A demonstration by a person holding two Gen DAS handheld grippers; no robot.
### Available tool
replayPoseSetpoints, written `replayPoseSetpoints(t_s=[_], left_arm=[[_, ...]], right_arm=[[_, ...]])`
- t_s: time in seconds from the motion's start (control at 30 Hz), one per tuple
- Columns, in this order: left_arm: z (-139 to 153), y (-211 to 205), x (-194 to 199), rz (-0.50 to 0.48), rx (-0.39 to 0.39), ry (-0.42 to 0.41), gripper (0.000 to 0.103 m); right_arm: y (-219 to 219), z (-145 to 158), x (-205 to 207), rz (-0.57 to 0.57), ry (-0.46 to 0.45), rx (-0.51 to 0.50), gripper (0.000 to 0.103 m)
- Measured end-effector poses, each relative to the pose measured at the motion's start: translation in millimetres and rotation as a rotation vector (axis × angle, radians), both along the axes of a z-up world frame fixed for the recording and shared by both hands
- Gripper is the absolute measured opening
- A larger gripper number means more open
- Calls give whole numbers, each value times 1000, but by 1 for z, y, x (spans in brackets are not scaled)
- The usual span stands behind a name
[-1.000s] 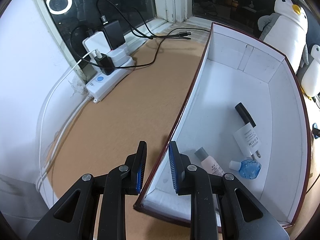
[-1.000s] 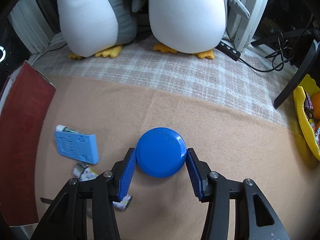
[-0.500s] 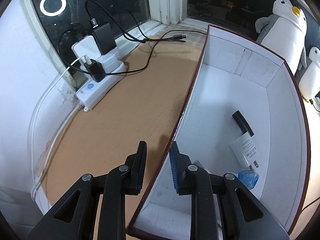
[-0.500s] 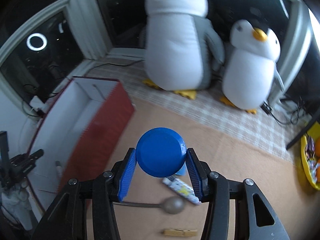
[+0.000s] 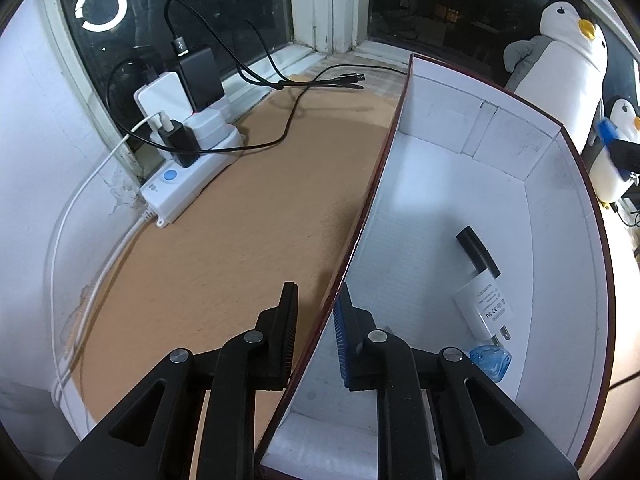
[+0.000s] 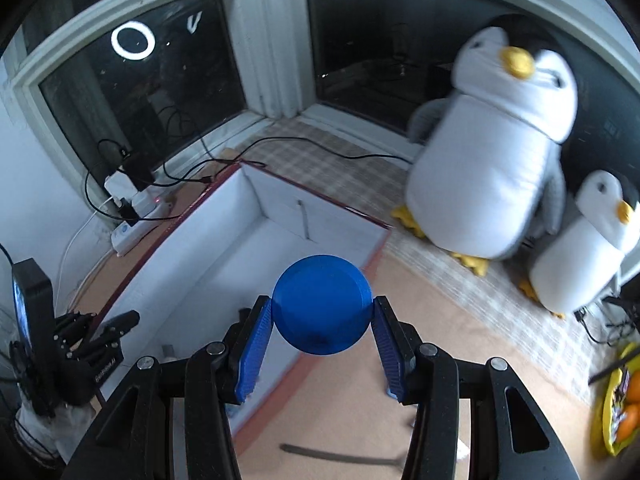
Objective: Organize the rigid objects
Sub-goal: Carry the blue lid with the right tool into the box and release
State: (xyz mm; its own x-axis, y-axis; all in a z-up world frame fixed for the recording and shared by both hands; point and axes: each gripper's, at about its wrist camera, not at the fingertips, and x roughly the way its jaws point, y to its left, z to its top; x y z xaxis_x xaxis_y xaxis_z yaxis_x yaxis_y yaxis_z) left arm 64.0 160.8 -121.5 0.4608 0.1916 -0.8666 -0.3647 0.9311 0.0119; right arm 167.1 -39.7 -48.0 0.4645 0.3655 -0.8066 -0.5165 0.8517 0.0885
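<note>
Right gripper [image 6: 322, 344] clamped blue round plastic lid [image 6: 321, 304] above white-lined maroon box [image 5: 460, 184] — charger, vial already inside; left gripper [image 5: 316, 330] pinched box wall.

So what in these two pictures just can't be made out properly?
- Left wrist view: the small blue bottle in the white box is half hidden behind the left gripper, which clamps the box wall.
- Right wrist view: the round blue lid held by the right gripper covers part of the box floor.
- Right wrist view: the thin dark thing on the mat is blurred and unidentifiable.
- Right wrist view: the yellow tray is cut off by the edge.
</note>
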Motion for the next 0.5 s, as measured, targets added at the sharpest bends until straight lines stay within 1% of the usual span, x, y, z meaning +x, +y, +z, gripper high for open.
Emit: replayPoseSetpoints(t_s=[0.07,0.3,0.5], left_arm=[[0,1,0,1,-3,-3,16],[-1,1,0,0,-7,-11,16],[-2,2,0,2,-15,-16,16]], right_arm=[[13,-5,5,19,13,-7,46],[58,-31,18,75,44,-88,46],[87,-58,27,103,53,-201,46]])
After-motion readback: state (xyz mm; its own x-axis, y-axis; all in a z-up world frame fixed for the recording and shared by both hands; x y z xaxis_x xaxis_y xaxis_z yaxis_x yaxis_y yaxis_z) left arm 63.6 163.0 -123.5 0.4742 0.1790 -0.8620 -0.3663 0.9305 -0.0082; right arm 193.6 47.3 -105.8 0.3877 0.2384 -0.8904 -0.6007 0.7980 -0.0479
